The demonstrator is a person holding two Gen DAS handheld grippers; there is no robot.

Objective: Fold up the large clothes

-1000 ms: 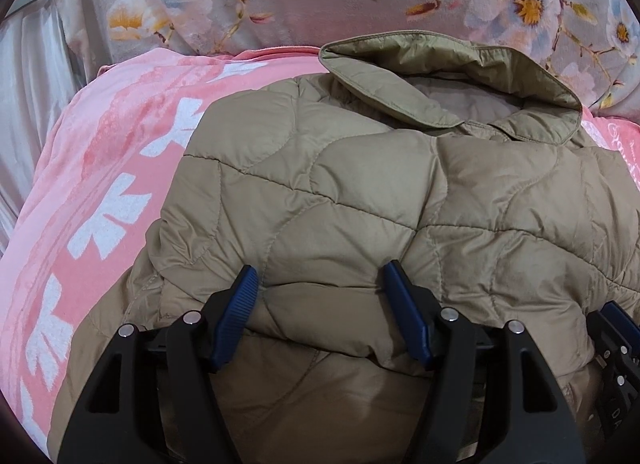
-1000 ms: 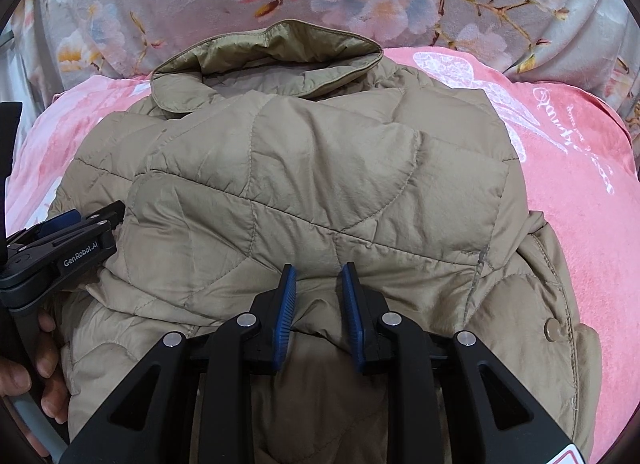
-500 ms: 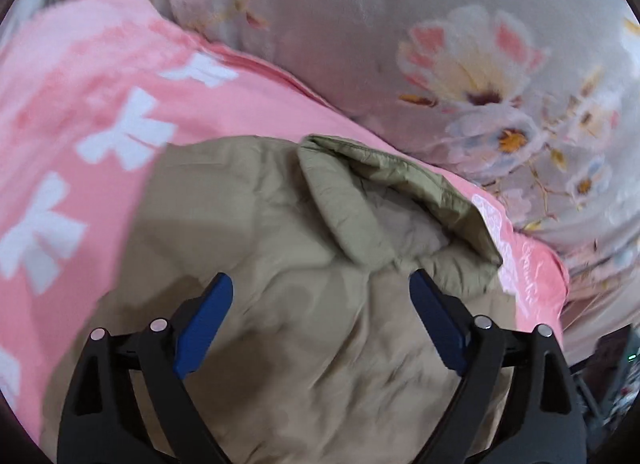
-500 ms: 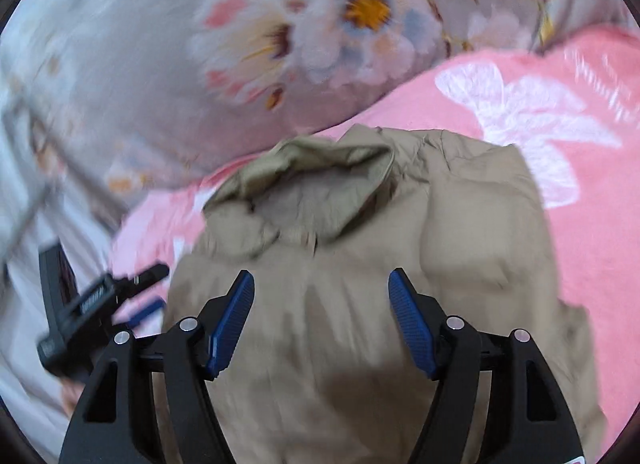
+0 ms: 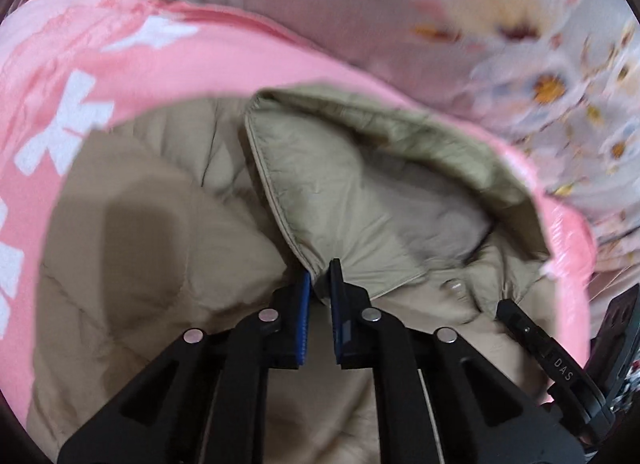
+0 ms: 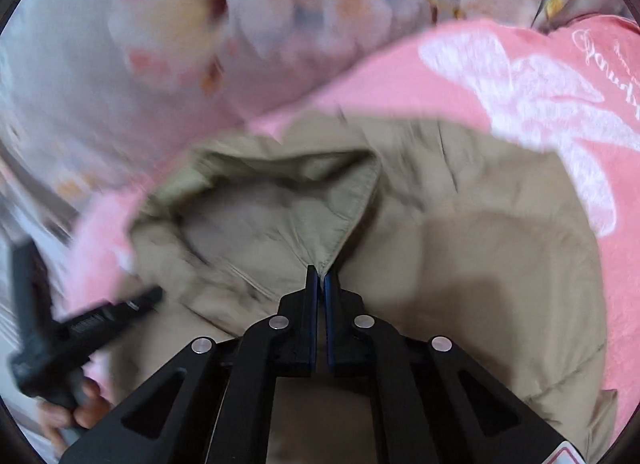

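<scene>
A tan quilted jacket [image 5: 160, 244] lies on the bed, collar [image 5: 340, 191] toward the far side. My left gripper [image 5: 320, 276] has its jaws closing on the near corner of the collar's left flap, and the blue pads pinch the fabric. In the right wrist view the jacket [image 6: 480, 264] fills the middle, and my right gripper [image 6: 320, 276] has its jaws closing on the corner of the collar's right flap [image 6: 288, 215], pads pressed on the cloth. Each gripper shows at the edge of the other's view, the right one [image 5: 532, 340] and the left one [image 6: 112, 316].
A pink blanket [image 5: 180, 63] with white bows lies under the jacket. A grey floral quilt [image 6: 280, 3] is piled along the far side. A hand [image 6: 80, 416] holds the left gripper's handle at the lower left of the right wrist view.
Both grippers let go of the jacket's lower fold, opened wide, travelled up to the collar and shut there, each on one collar corner.
</scene>
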